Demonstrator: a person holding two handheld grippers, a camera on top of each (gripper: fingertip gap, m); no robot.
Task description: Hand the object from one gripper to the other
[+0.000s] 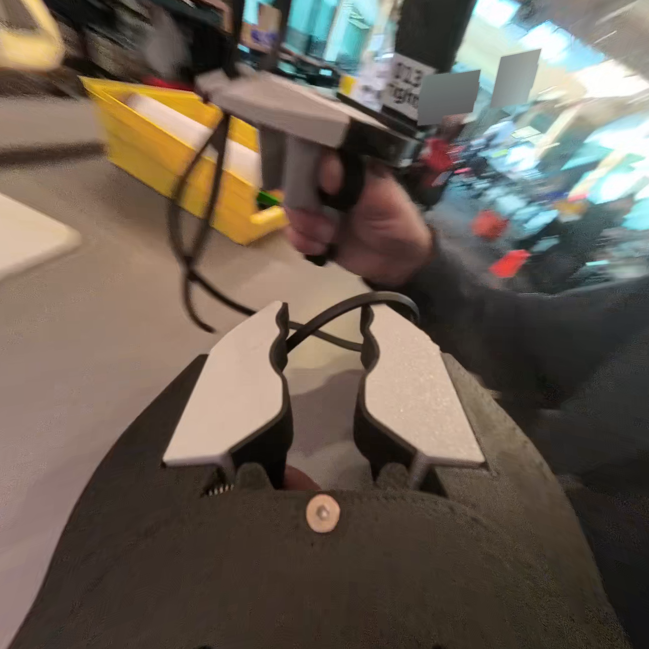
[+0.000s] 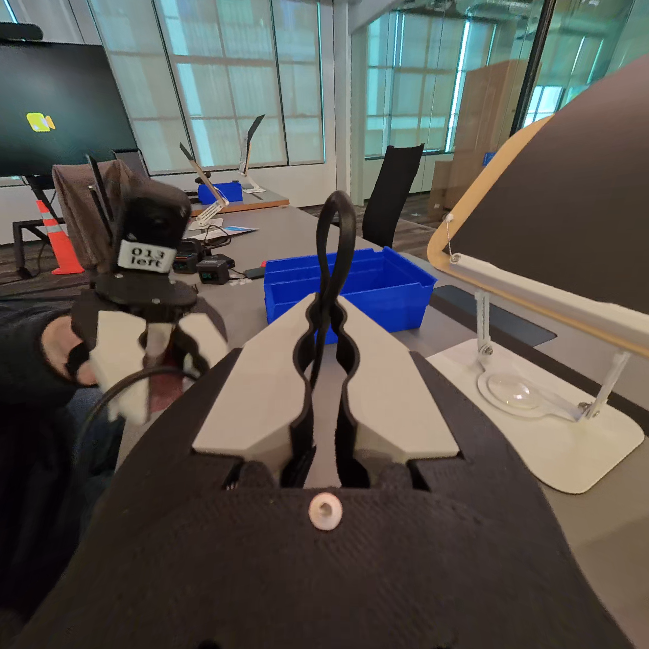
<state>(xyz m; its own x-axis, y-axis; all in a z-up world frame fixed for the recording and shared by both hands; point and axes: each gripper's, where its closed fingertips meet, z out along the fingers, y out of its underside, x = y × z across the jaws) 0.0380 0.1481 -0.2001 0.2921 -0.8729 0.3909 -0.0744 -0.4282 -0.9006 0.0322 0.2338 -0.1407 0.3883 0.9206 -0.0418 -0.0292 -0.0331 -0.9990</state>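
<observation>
Right wrist view: right gripper (image 2: 325, 309) squeezes one black cable (image 2: 333, 246); its low end is hidden. Left gripper (image 1: 325, 326) gapes wide around a loop, blurry behind.

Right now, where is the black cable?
In the right wrist view the black cable is pinched in the shut right gripper, its loop rising before the blue bin; the left gripper is open.

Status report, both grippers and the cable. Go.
Right gripper shut on black cable, loop above the tips. Left gripper open, cable crossing between its fingers, ungripped. Nothing in the way.
</observation>
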